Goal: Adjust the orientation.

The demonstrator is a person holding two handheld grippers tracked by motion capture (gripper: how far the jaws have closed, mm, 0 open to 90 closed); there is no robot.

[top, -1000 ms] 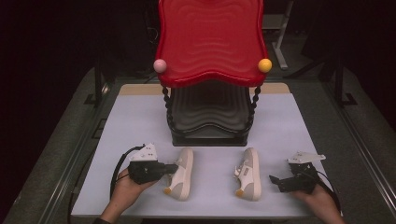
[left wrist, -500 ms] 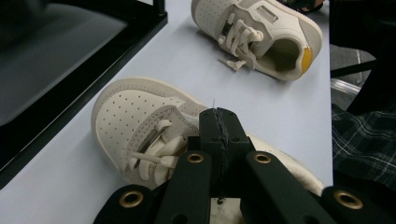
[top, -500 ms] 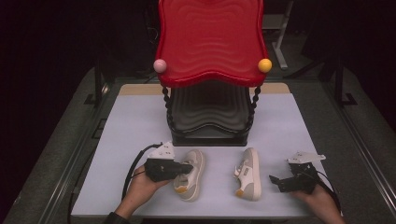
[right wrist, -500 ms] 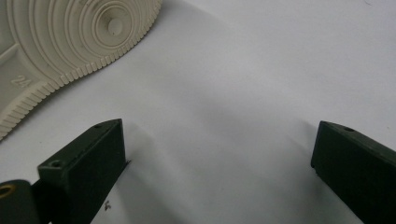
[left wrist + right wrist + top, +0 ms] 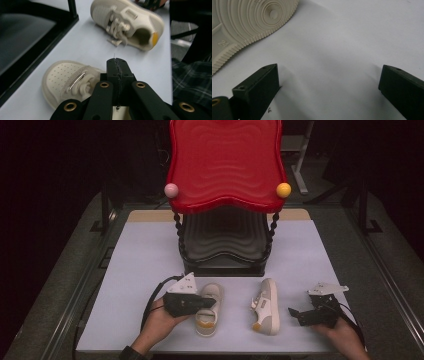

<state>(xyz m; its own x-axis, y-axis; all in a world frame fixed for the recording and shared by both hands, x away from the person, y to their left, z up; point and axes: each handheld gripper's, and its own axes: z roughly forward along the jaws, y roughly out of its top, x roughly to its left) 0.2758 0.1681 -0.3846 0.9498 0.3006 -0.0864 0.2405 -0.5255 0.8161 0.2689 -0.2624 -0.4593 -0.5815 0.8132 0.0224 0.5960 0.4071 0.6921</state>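
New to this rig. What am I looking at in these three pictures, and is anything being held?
No robot arm: a person holds a hand tool with a two-jaw claw in each hand. The high view looks down on a pale table; the other two cameras ride on the claws. On the table stand a red-topped tiered rack and two small cream sneakers. The left claw sits shut over the upright left sneaker, apparently gripping nothing. The right claw is open and empty beside the right sneaker, which lies on its side.
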